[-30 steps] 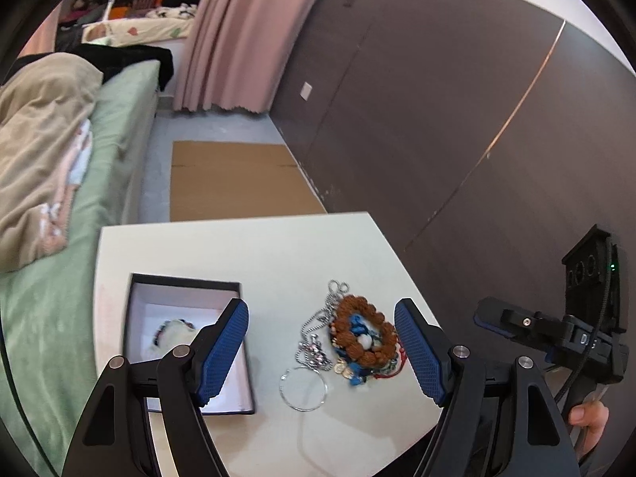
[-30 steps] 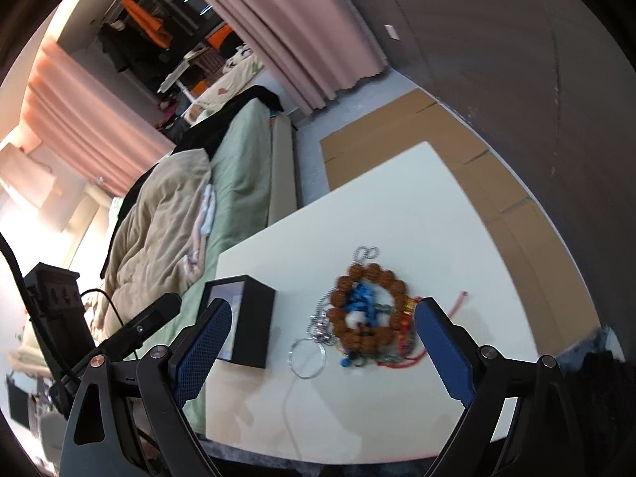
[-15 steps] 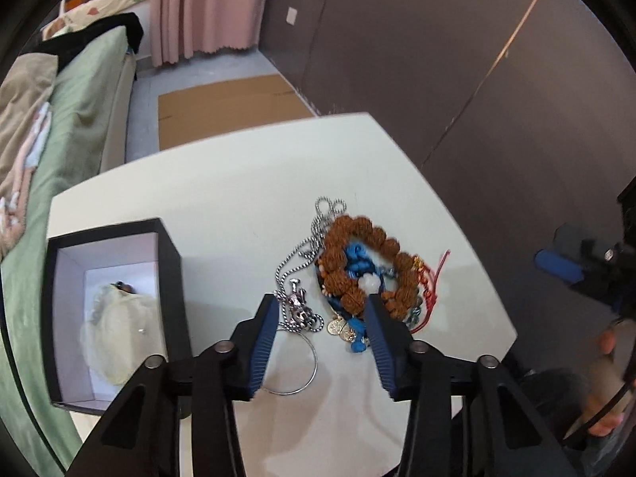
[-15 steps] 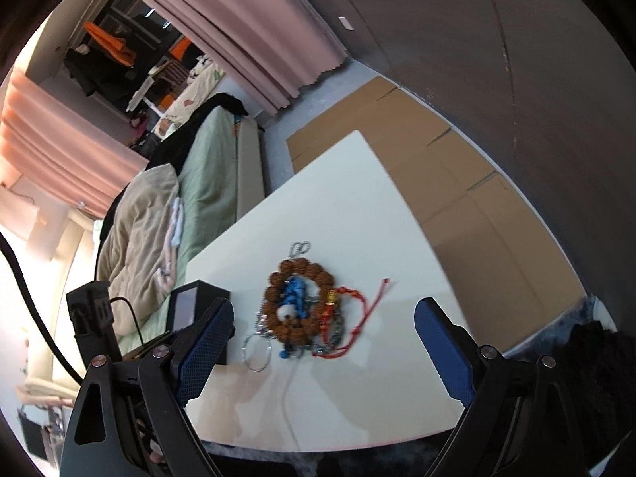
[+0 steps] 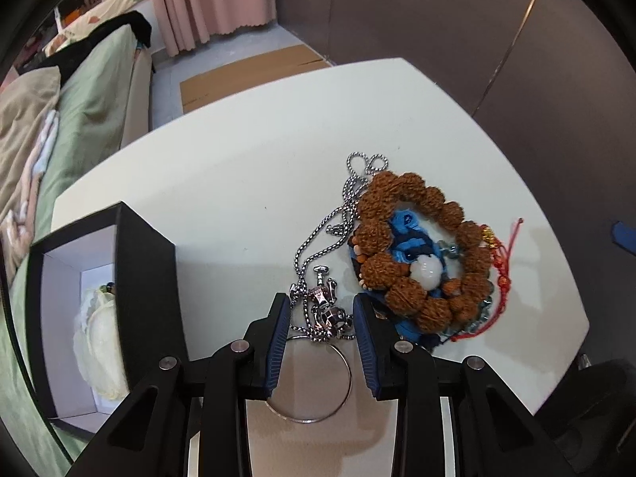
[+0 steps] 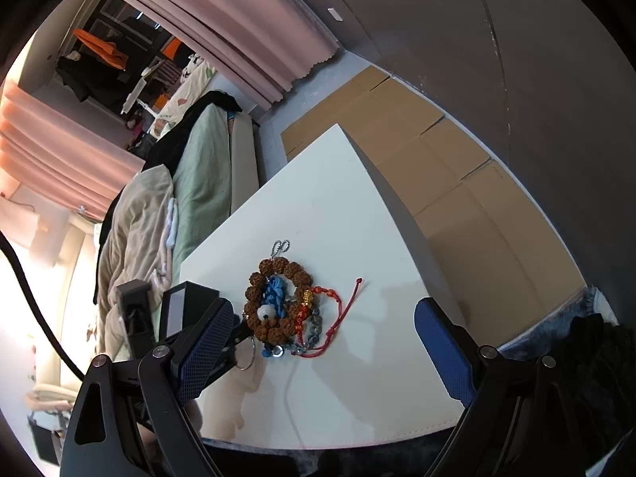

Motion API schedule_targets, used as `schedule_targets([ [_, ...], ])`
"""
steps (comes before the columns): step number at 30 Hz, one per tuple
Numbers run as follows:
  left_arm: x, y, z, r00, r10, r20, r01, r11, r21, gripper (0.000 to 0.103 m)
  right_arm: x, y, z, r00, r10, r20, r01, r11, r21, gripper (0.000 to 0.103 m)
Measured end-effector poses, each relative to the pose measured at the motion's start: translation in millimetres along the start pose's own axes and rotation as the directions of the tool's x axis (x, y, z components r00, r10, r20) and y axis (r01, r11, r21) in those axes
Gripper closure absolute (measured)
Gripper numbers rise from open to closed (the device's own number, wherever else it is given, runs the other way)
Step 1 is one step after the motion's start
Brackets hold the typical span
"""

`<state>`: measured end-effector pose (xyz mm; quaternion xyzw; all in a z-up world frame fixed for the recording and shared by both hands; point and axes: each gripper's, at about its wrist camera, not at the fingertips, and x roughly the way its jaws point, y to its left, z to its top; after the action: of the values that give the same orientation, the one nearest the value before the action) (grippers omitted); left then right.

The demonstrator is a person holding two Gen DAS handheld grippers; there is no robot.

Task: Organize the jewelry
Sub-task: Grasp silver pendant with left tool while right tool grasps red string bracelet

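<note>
A pile of jewelry lies on the white table [image 5: 238, 183]: a brown bead bracelet [image 5: 413, 246], blue beads [image 5: 413, 238], a red cord bracelet [image 5: 501, 262], a silver chain necklace [image 5: 318, 246] with a metal pendant [image 5: 328, 310], and a thin silver ring [image 5: 314, 381]. My left gripper [image 5: 320, 312] is low over the table, its jaws narrowed around the pendant, still a little apart from it. An open black box [image 5: 99, 318] with white lining stands to its left. My right gripper [image 6: 322, 326] is wide open and empty, high above the pile [image 6: 282, 302].
A bed [image 5: 91, 91] with green sheet and beige blanket runs along the table's left side. Cardboard [image 6: 437, 167] covers the floor beyond the table, by a dark wall and pink curtains. The box holds a pale yellowish item [image 5: 99, 342].
My left gripper has dropped down to the table and narrowed its jaws around the silver pendant. My right gripper has pulled back and higher, staying open.
</note>
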<state>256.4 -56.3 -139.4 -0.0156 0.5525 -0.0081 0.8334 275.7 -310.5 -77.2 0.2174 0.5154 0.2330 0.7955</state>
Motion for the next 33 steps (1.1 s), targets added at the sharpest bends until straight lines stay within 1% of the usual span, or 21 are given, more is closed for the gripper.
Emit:
schedule_targets([
  [1, 1.1, 0.3, 0.7, 1.000, 0.016, 0.000, -0.016, 1.000, 0.004, 0.069, 0.5, -0.3, -0.1, 1.000, -0.001, -0.003, 0.001, 1.000, -0.002, 0.009],
  [3, 3.4, 1.3, 1.2, 1.000, 0.015, -0.001, -0.015, 1.000, -0.002, 0.069, 2.6, -0.5, 0.2, 1.000, -0.001, -0.011, 0.001, 1.000, -0.001, 0.009],
  [6, 3.2, -1.9, 1.0, 0.999, 0.036, -0.005, -0.036, 0.999, 0.014, 0.069, 4.5, -1.7, 0.0, 1.000, -0.003, -0.017, 0.003, 1.000, 0.005, 0.009],
  [9, 3.0, 0.1, 1.0, 1.000, 0.029, -0.007, -0.029, 0.999, 0.020, 0.070, 8.6, 0.9, -0.5, 1.000, -0.006, -0.026, 0.006, 1.000, 0.003, 0.009],
  [11, 2.5, 3.0, 1.4, 0.999, 0.032, -0.007, -0.031, 0.999, 0.021, 0.084, 13.2, 3.1, -1.6, 0.999, -0.004, -0.038, 0.004, 1.000, -0.001, 0.009],
  [14, 2.2, 7.6, 1.8, 1.000, 0.005, -0.011, -0.005, 1.000, 0.008, 0.087, 25.7, 5.4, -5.1, 0.997, 0.009, -0.074, -0.009, 1.000, 0.003, 0.010],
  [16, 0.0, 12.2, 1.0, 1.000, -0.022, -0.006, 0.022, 1.000, -0.009, 0.087, 32.8, 4.8, -6.1, 0.996, 0.021, -0.092, -0.020, 1.000, 0.015, 0.017],
  [17, -2.5, 13.9, 0.6, 0.999, -0.036, 0.000, 0.036, 0.999, -0.014, 0.089, 36.4, 5.1, -6.9, 0.995, 0.024, -0.101, -0.022, 1.000, 0.019, 0.019],
  [18, -6.1, 14.9, 0.6, 0.999, -0.046, 0.008, 0.046, 0.999, -0.016, 0.089, 40.9, 5.6, -7.9, 0.993, 0.028, -0.113, -0.025, 0.999, 0.024, 0.024],
  [19, -10.8, 15.1, 0.7, 0.998, -0.055, 0.019, 0.055, 0.998, -0.017, 0.089, 45.7, 6.0, -8.8, 0.992, 0.032, -0.125, -0.029, 0.999, 0.030, 0.029],
  [20, -15.0, 16.1, 1.1, 0.998, -0.061, 0.030, 0.062, 0.998, -0.018, 0.089, 49.1, 6.0, -9.5, 0.990, 0.036, -0.134, -0.032, 0.999, 0.035, 0.032],
  [22, -23.7, 17.4, 2.6, 0.996, -0.072, 0.050, 0.073, 0.997, -0.024, 0.089, 57.4, 7.6, -11.6, 0.987, 0.048, -0.153, -0.041, 0.998, 0.046, 0.040],
  [25, -38.6, 21.1, 5.1, 0.992, -0.098, 0.084, 0.101, 0.994, -0.038, 0.089, 67.4, 7.6, -13.3, 0.983, 0.058, -0.174, -0.048, 0.997, 0.059, 0.050],
  [30, -63.5, 22.5, 10.0, 0.984, -0.107, 0.140, 0.114, 0.993, -0.040, 0.089, 83.5, 7.2, -13.9, 0.976, 0.074, -0.203, -0.056, 0.994, 0.090, 0.054],
  [33, -75.8, 23.2, 13.3, 0.981, -0.104, 0.163, 0.112, 0.993, -0.042, 0.089, 89.6, 9.8, -13.5, 0.973, 0.091, -0.212, -0.071, 0.992, 0.101, 0.062],
])
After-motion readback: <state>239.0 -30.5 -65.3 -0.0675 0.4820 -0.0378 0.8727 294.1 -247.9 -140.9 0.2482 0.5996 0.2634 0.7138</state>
